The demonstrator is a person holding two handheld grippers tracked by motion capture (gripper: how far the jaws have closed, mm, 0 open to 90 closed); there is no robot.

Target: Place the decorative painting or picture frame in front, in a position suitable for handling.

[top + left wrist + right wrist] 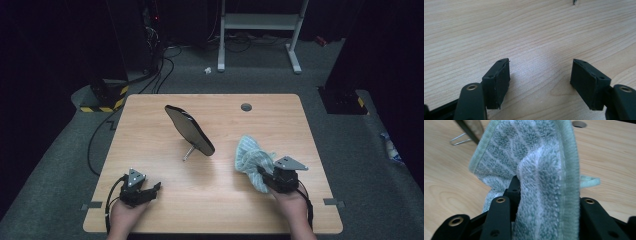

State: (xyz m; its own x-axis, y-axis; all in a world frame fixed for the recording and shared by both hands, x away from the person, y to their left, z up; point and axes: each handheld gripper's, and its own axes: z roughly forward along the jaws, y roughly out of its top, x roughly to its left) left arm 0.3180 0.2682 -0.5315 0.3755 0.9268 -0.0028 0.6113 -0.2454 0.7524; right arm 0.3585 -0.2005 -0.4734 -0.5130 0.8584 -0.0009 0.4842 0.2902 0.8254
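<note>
Terry cloth, pale green with white stripes, is the thing in hand: a small towel [251,161] gripped by the right claw [263,178] near the front right part of the tabletop [150,210]. This claw is clenched on the lower end of the towel, and the person's right hand [295,207] holds it from the near edge. In the high view the towel's long axis runs from the claw away and a little to the left, with the free end bunched and pointing toward the far side.

At the front left, the left claw [150,192] rests low over the bare wood in the left hand [125,215], well apart from the towel. Its jaws stand wide apart with nothing between them.

The right gripper view shows what the high view cannot: the looped pile of the towel [541,170], a ribbed hem along its right edge, and the fold squeezed between the black jaws. The left gripper view shows the open left claw [540,75] over plain wood grain.

Farther off, near the middle of the tabletop, an oval mirror [190,130] leans back on a wire stand [188,152], its long axis going from far left to near right. Beyond it a round cable hole [246,107] sits near the far edge.
</note>
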